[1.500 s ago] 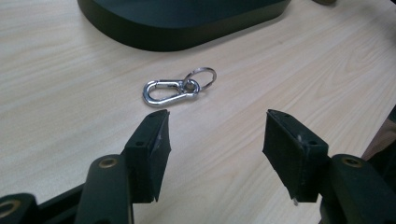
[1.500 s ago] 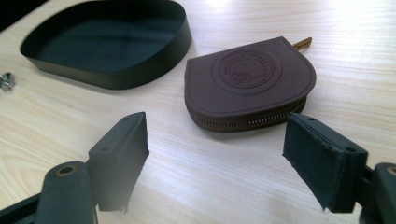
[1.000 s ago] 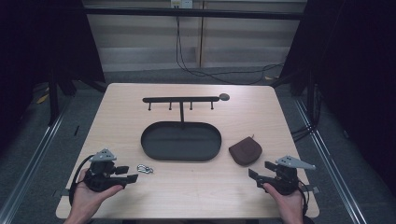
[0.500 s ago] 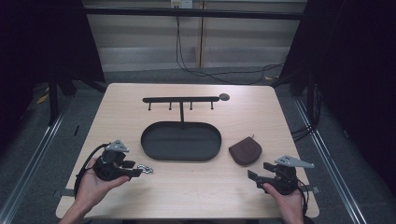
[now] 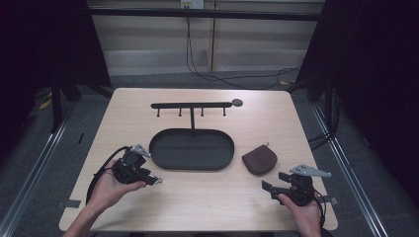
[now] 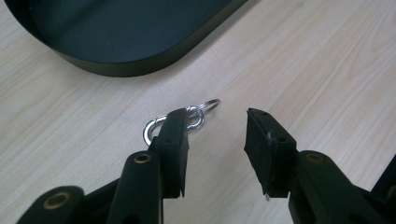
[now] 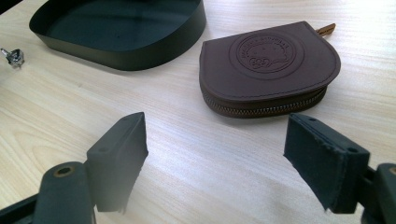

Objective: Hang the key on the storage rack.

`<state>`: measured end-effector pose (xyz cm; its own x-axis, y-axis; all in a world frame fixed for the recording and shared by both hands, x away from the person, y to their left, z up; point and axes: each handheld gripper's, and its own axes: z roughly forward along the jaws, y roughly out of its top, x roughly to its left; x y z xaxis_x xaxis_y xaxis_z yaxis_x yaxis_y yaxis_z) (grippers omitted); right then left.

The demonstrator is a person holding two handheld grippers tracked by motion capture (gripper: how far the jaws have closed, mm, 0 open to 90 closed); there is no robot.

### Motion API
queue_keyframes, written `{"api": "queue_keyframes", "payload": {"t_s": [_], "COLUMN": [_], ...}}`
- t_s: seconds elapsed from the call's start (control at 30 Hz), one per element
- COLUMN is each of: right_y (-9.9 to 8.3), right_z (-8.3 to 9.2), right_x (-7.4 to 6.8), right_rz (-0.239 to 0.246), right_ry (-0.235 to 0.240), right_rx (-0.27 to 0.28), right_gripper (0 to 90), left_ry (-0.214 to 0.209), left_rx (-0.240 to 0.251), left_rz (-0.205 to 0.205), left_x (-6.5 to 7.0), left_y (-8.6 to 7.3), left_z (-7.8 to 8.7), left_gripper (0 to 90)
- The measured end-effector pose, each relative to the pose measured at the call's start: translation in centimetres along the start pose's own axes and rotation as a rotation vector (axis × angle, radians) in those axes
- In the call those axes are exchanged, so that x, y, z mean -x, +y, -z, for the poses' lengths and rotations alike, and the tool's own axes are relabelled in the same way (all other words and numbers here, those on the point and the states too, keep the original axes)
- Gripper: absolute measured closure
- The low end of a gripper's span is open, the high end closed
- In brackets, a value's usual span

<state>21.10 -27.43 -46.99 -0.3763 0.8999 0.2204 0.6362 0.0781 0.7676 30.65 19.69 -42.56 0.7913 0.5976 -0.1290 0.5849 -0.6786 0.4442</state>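
A silver carabiner with a key ring [image 6: 204, 106] lies on the wooden table in front of the black oval tray [image 6: 116, 65]. My left gripper [image 6: 217, 135] is over it and open. Its jaws have just been closing, and the carabiner sits partly behind the left-hand jaw, with only the ring's edge reaching into the gap and no pad pressing on it. In the high view the left gripper [image 5: 154, 179] is at the tray's [image 5: 191, 168] near left corner. My right gripper [image 7: 215, 144] stands open just short of a brown zipped leather pouch [image 7: 268, 65], with nothing between its fingers.
A black rack with several hooks [image 5: 191, 105] stands behind the tray. The pouch [image 5: 259, 159] lies right of the tray, with the right gripper [image 5: 269, 187] near the table's front right. Dark floor and rails surround the table.
My left gripper has moved right along the front of the table up to the carabiner, and its jaws have narrowed. The right gripper has not moved.
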Motion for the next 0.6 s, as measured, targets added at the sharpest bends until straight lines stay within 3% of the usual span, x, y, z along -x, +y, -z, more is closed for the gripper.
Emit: {"api": "queue_keyframes", "payload": {"t_s": [0.2, 0.37, 0.6], "right_y": [0.0, 0.0, 0.0], "right_z": [-0.1, -0.2, -0.3], "right_x": [0.0, 0.0, 0.0], "right_rz": [0.001, 0.005, 0.006], "right_ry": [0.006, 0.005, 0.007], "right_rx": [-0.007, -0.014, -0.022], "right_gripper": [21.1, 20.6, 20.1], "left_ry": [0.0, 0.002, -0.01], "left_rx": [-0.068, -0.154, -0.193], "left_rz": [-0.035, -0.092, -0.121], "left_x": [0.2, -0.2, -0.2], "left_y": [1.2, 2.1, 2.9], "left_z": [-0.1, -0.8, -1.5], "left_gripper": [63.0, 63.0, 64.0]}}
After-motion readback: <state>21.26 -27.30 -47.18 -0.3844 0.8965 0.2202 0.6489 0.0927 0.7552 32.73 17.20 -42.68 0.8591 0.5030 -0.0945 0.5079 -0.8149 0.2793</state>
